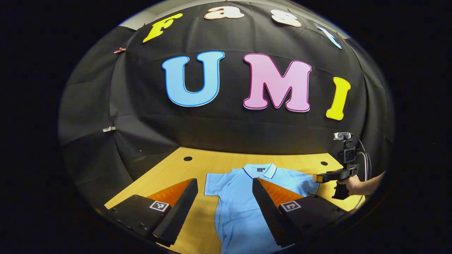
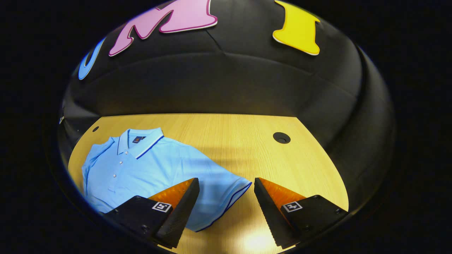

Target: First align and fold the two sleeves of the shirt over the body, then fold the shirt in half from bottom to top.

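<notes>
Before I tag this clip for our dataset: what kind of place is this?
Likely a staged recording booth, not a home: black cloth wall, bare wooden table with cable holes, one polo shirt laid flat.

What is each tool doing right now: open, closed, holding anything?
Left tool: open, empty, above the shirt.
Right tool: open, empty, one sleeve between its fingers, not gripped.

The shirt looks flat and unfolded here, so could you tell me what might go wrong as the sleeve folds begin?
1. The right gripper is open around the sleeve hem; pinching only the hem could drag the shirt.
2. The left gripper straddles its sleeve unevenly, with one finger over the body, so the folds may mismatch.
</notes>
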### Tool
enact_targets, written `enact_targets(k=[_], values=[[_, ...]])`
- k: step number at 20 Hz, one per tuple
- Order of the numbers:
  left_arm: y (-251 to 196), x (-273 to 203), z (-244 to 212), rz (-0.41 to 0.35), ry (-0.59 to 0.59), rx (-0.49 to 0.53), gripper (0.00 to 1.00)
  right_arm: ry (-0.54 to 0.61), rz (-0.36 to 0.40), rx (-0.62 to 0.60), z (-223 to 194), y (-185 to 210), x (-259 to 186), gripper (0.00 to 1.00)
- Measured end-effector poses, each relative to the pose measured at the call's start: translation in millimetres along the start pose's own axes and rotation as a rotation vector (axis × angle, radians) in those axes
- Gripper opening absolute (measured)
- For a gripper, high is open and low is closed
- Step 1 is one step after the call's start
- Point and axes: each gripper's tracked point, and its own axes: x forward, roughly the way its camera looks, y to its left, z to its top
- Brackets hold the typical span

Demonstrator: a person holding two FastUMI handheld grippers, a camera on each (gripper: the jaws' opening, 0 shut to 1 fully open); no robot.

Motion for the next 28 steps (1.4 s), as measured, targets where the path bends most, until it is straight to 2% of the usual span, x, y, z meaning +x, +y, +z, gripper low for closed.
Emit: enact_targets(k=[3,8,9,12,13,14,18,20,23,28], values=[[-13,8,-5,-0.028,0.023,-0.033,0.99,0.042,-0.019,0.016,-12,-8,18,0.97],[-26,15,-12,-0.055,0.05,-0.041,0.98,0.105,0.011,0.058,-30,-11,27,0.97],[-29,14,-13,-0.063,0.056,-0.045,0.99,0.085,0.015,0.057,-25,-10,31,0.98],[-36,13,-11,-0.087,0.049,-0.037,0.98,0.09,0.036,0.041,-27,-7,30,0.92],[-36,12,-12,-0.085,0.054,-0.036,0.98,0.093,0.04,0.038,-27,-5,32,0.75],[-36,12,-14,-0.083,0.058,-0.037,0.99,0.103,0.057,0.037,-28,0,31,0.76],[-45,9,-23,-0.113,0.064,0.005,0.99,0.131,0.069,0.048,-25,9,33,0.11],[-50,8,-26,-0.13,0.07,0.002,0.99,0.14,0.077,0.046,-25,11,32,0.05],[-47,8,-27,-0.12,0.067,-0.023,0.98,0.13,0.088,0.032,-16,18,28,0.05],[-32,-2,-27,-0.093,0.055,-0.032,0.99,0.053,0.133,-0.067,34,45,12,0.05]])
